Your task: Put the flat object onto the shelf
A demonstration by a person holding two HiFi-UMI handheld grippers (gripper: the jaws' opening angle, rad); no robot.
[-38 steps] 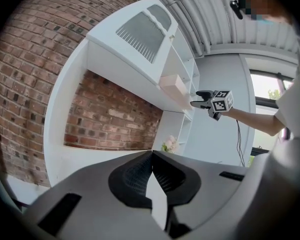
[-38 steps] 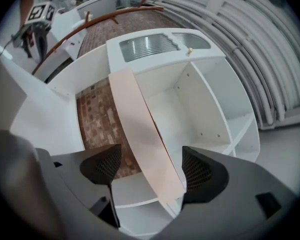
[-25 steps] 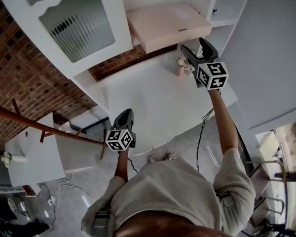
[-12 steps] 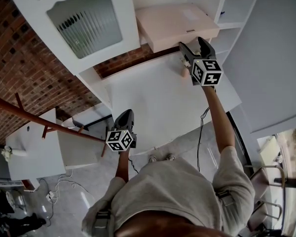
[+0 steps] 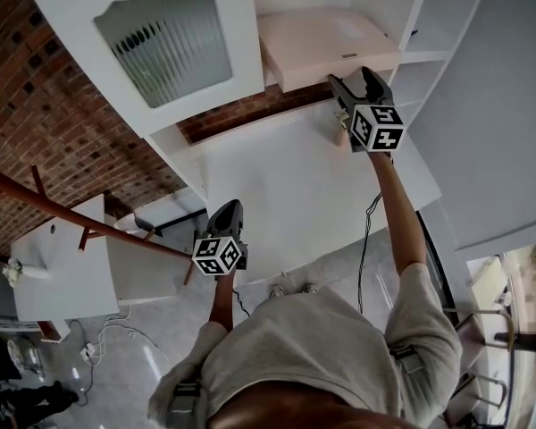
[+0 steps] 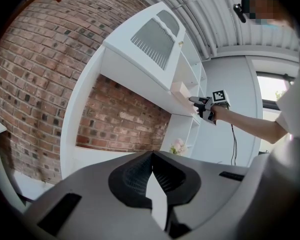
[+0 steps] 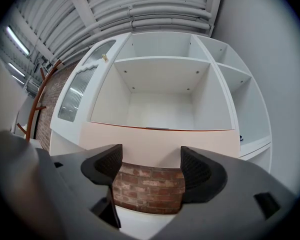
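Note:
A flat pale pink box (image 5: 326, 38) lies on the floor of the wide shelf compartment, its front edge jutting past the shelf. My right gripper (image 5: 357, 88) is raised just under that front edge, open, with nothing between its fingers. In the right gripper view the box's front face (image 7: 160, 141) spans the frame above the open right gripper (image 7: 151, 166), and only brick wall shows in the gap. My left gripper (image 5: 223, 226) hangs low by the counter's near edge, away from the box. In its own view the left gripper (image 6: 151, 176) is shut and holds nothing.
A white counter (image 5: 286, 186) lies under the shelf, with a small flower vase (image 6: 177, 145) on it near the right arm. A ribbed-glass cabinet door (image 5: 165, 43) stands left of the compartment. A wooden coat rack (image 5: 71, 231) and white side table (image 5: 62, 280) are at left.
My right gripper has risen slightly and moved closer under the box's front edge. The left gripper has stayed in place.

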